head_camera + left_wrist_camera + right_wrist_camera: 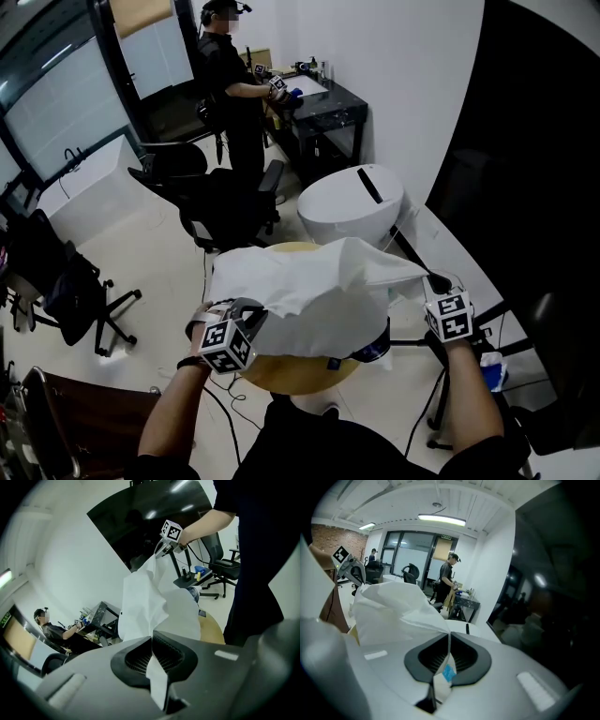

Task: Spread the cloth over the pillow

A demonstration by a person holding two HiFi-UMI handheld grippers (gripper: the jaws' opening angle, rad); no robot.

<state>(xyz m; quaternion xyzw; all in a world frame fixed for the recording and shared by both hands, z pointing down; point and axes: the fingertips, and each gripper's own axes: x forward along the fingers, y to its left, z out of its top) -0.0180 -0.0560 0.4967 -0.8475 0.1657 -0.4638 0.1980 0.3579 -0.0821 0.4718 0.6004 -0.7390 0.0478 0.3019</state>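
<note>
Judged light and limp, the white cloth (319,281) drapes over the round table (298,373), 2 corners pinched tight by the left gripper (152,640) and right gripper (449,638).

Pale floor (159,244), white wall (412,75), glazed partition (56,103) along the left, black office chairs (225,211) near a black table (328,108) where a person (230,75) stands, large dark panel (544,187) at right, brick wall (340,538), ceiling strip light (441,520) lit

White rounded bin (349,206) and office chair (225,211) crowd the table's (281,373) far side.
</note>
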